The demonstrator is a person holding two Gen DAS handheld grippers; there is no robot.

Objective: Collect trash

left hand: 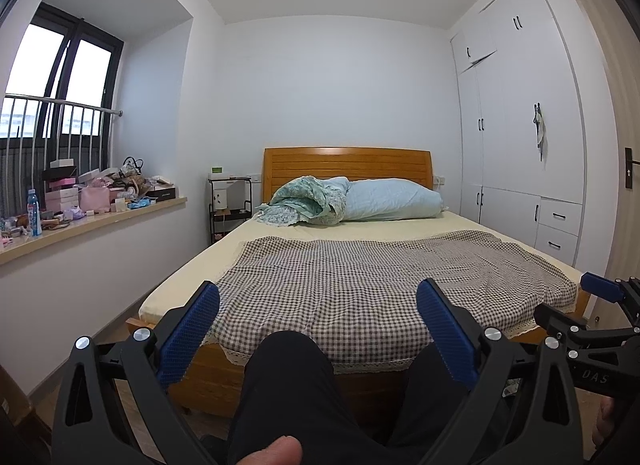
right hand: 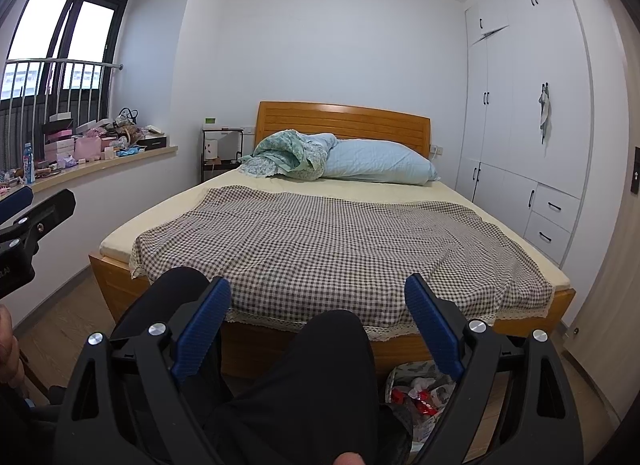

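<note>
Trash bag (right hand: 416, 389) — red wrappers (right hand: 420, 405) inside

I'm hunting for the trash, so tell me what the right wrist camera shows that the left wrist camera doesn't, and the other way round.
Only the right wrist view shows a bag of trash with red wrappers on the floor by the foot of the bed, plus the left claw at its left edge. Only the left wrist view shows the right claw at its right edge. Both share the bed, checked blanket, cluttered windowsill and white wardrobe, and each camera's own claw is open and empty.
</note>
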